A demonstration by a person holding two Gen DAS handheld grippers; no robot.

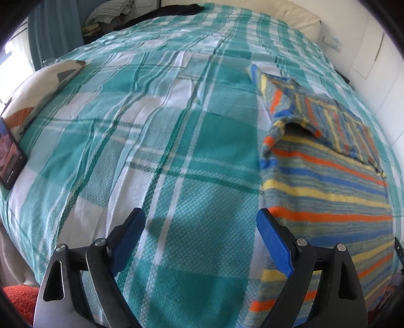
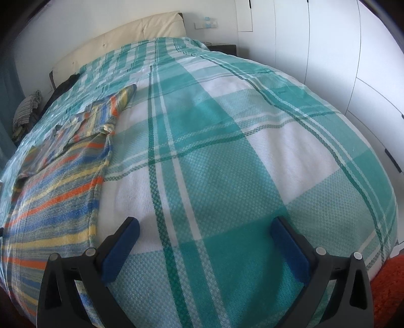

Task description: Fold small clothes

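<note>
A striped shirt [image 1: 325, 176] in orange, blue, yellow and grey lies flat on the teal plaid bedspread [image 1: 161, 131]. Its far sleeve sticks out and its upper part is folded over the body. In the left wrist view it lies at the right. My left gripper [image 1: 200, 219] is open and empty just left of the shirt's near edge, its right finger over the hem. In the right wrist view the shirt [image 2: 58, 176] lies at the left. My right gripper [image 2: 204, 227] is open and empty over the bedspread [image 2: 227, 164], right of the shirt.
A phone [image 1: 10, 154] and a patterned pillow [image 1: 38, 90] lie at the bed's left edge. Piled clothes [image 1: 111, 15] sit beyond the far corner. A cream headboard [image 2: 121, 43] and white wardrobe doors [image 2: 328, 50] border the bed. An orange rug [image 2: 388, 290] lies below.
</note>
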